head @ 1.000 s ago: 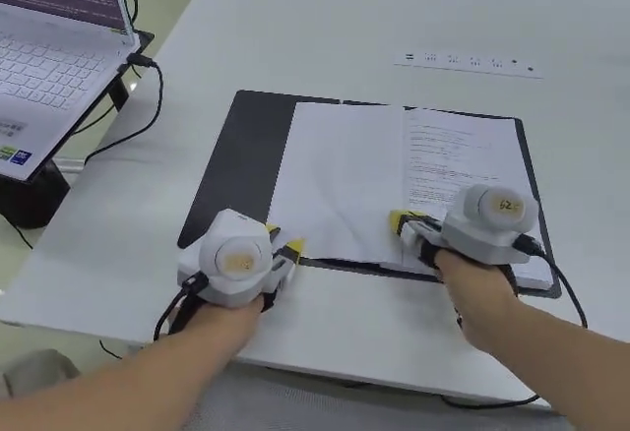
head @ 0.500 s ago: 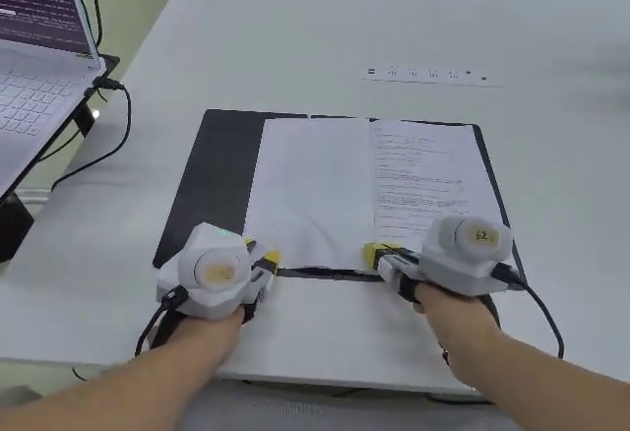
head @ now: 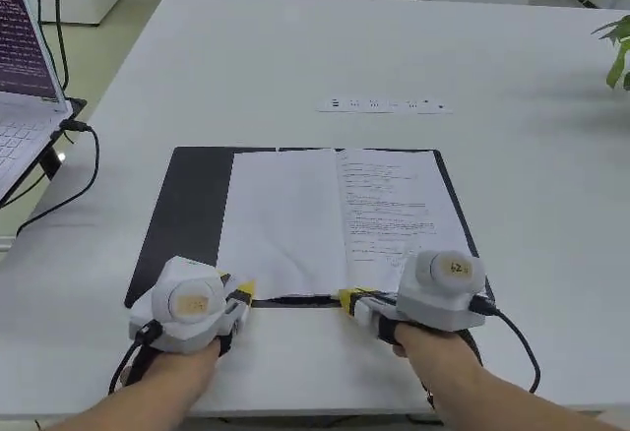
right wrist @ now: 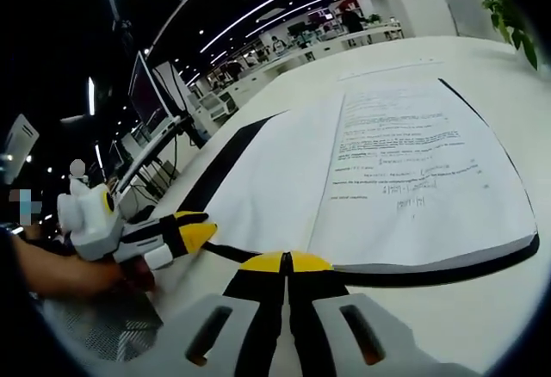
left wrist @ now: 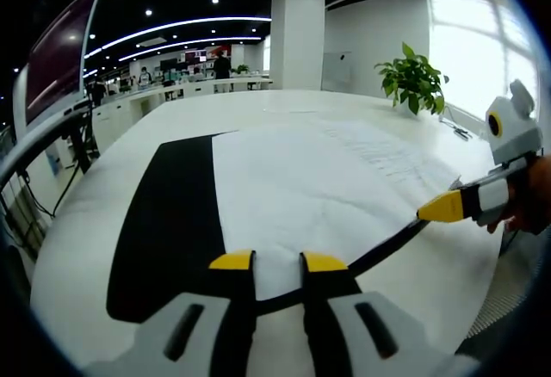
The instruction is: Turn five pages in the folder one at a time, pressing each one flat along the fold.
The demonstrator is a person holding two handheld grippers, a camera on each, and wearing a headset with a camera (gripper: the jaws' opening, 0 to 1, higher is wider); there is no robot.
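The black folder lies open on the white table, with a blank white page left of the fold and a printed page right of it, both lying flat. My left gripper sits at the blank page's near left corner, its jaws open only narrowly, with nothing gripped between them. My right gripper is shut, its tips at the folder's near edge just below the fold. Each gripper also appears in the other's view: the right gripper and the left gripper.
A laptop stands at the far left, and its cable trails over the table edge. A white power strip lies beyond the folder. A plant is at the far right. The table's near edge runs just under my hands.
The head camera has tilted up and shifted. My right gripper has drawn back from the printed page's lower part to the folder's near edge. The left gripper stays at the blank page's corner.
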